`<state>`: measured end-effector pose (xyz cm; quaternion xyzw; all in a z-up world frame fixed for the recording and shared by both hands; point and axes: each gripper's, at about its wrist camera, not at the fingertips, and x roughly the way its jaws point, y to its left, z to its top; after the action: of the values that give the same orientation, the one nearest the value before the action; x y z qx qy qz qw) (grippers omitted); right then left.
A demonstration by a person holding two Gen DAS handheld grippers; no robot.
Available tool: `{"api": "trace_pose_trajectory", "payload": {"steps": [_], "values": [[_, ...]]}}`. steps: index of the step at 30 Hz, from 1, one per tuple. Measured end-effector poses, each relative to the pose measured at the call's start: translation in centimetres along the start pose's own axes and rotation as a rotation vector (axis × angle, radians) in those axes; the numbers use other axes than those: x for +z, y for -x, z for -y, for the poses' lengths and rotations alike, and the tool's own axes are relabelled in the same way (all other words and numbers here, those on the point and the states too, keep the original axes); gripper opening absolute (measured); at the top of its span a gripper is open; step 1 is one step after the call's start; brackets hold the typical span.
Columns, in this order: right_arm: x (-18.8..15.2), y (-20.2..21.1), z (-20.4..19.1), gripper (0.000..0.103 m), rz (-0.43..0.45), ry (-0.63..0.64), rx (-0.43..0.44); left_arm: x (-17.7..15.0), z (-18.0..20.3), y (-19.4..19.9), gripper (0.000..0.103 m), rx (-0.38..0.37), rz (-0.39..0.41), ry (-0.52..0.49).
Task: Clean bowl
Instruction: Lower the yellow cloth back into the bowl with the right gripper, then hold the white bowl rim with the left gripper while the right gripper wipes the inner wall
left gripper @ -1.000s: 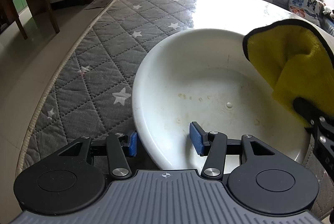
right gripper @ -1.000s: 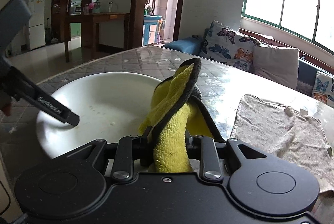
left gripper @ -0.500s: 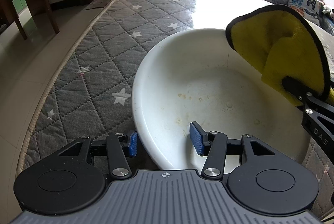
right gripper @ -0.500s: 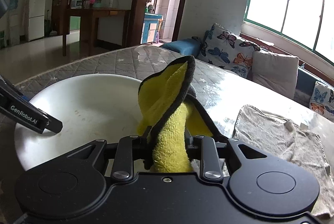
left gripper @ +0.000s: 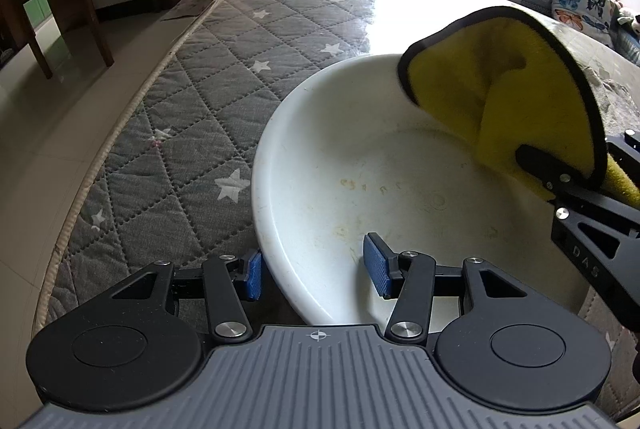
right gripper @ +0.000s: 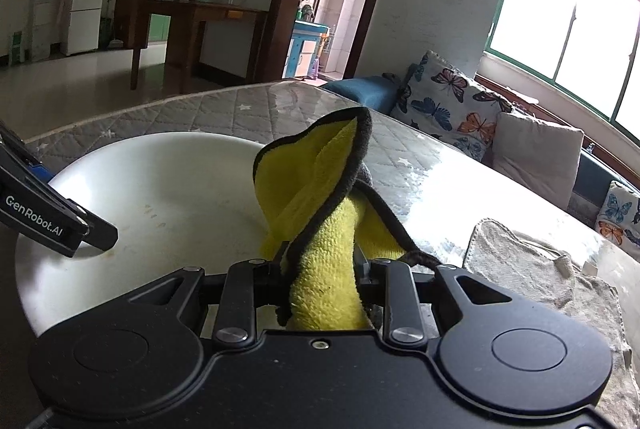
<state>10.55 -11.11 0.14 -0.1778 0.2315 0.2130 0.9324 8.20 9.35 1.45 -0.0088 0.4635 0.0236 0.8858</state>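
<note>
Quilted grey star-print pad (left gripper: 192,117) covers the table under a glossy sheet. Left gripper (left gripper: 316,271) straddles the near rim of the white bowl (left gripper: 344,133), one blue pad outside, one inside; can't tell if they pinch. Right gripper (right gripper: 320,269) is clamped on the yellow cloth (right gripper: 316,197), over the bowl's right side. Beige towel (right gripper: 520,261) lies right. Butterfly cushions (right gripper: 448,105), window, dark wood desk (right gripper: 200,17) beyond.

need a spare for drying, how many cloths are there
2: a yellow cloth in the right gripper over the bowl, a grey towel flat on the table beside it.
</note>
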Motion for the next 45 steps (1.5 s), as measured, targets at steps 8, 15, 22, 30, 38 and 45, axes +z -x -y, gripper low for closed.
{"api": "trace_pose_trajectory", "payload": {"steps": [8,15,22,30,38,45], "values": [[-0.1,-0.2,-0.4,0.029,-0.028,-0.007,0.044,-0.1,0.0,0.0,0.052,-0.002,0.002,-0.001],[-0.4,0.2,-0.7,0.029,-0.054,-0.036,0.095,-0.1,0.0,0.0,0.052,-0.003,0.002,0.0],[-0.4,0.6,-1.4,0.029,-0.063,-0.038,0.123,0.0,0.0,0.0,0.052,-0.004,0.002,0.002],[-0.3,1.2,-2.6,0.029,-0.071,-0.043,0.175,0.0,0.3,0.2,0.052,-0.004,0.004,-0.001],[0.6,0.7,-3.1,0.029,-0.072,-0.016,0.198,0.0,0.5,0.3,0.052,-0.005,0.004,-0.002],[1.2,-0.3,-3.1,0.029,-0.066,0.0,0.202,0.0,0.6,0.4,0.052,-0.006,0.004,-0.002]]}}
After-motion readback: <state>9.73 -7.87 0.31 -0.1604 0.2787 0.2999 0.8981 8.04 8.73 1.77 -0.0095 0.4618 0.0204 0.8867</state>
